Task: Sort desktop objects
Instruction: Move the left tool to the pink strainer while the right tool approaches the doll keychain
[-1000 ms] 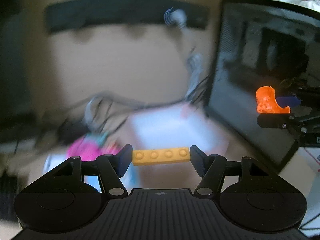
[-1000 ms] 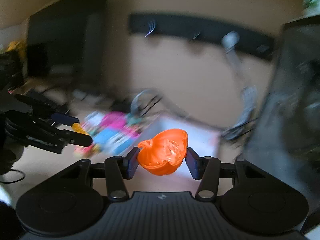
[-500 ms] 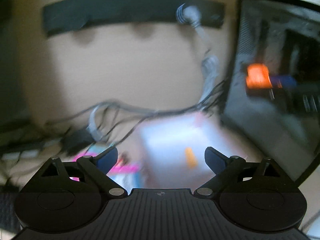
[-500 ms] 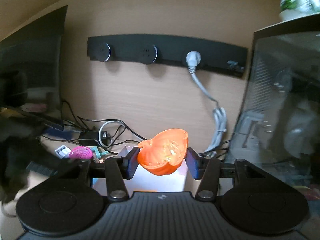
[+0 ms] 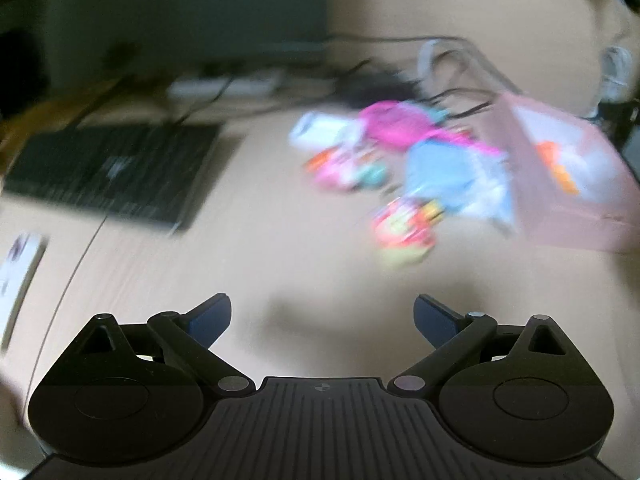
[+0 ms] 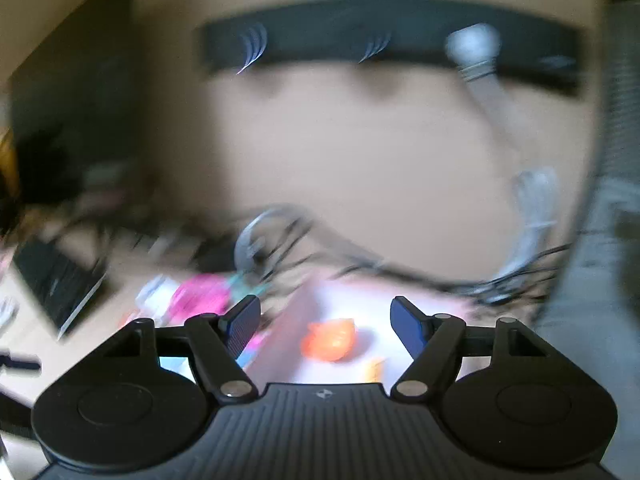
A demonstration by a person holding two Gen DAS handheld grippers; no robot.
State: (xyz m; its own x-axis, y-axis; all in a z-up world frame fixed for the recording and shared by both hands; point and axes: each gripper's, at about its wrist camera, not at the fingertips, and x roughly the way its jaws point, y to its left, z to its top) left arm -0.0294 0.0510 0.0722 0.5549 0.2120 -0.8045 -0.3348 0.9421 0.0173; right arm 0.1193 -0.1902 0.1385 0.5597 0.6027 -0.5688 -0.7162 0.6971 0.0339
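Hovering above the wooden desk [image 5: 280, 248], the left gripper [image 5: 322, 317] has its jaws spread wide with nothing between them. Ahead and to its right lies a blurred heap of colourful small items [image 5: 400, 168], just beside a pale pink box [image 5: 576, 184]. A dark keyboard [image 5: 108, 172] sits to the left. The right gripper [image 6: 325, 318] is positioned over the same box [image 6: 348, 312], jaws apart and empty. Inside the box rests an orange toy [image 6: 330, 338], with a smaller yellow-orange piece [image 6: 374, 368] near it. Cables [image 6: 280, 236] and a black socket strip [image 6: 384, 48] occupy the wall behind
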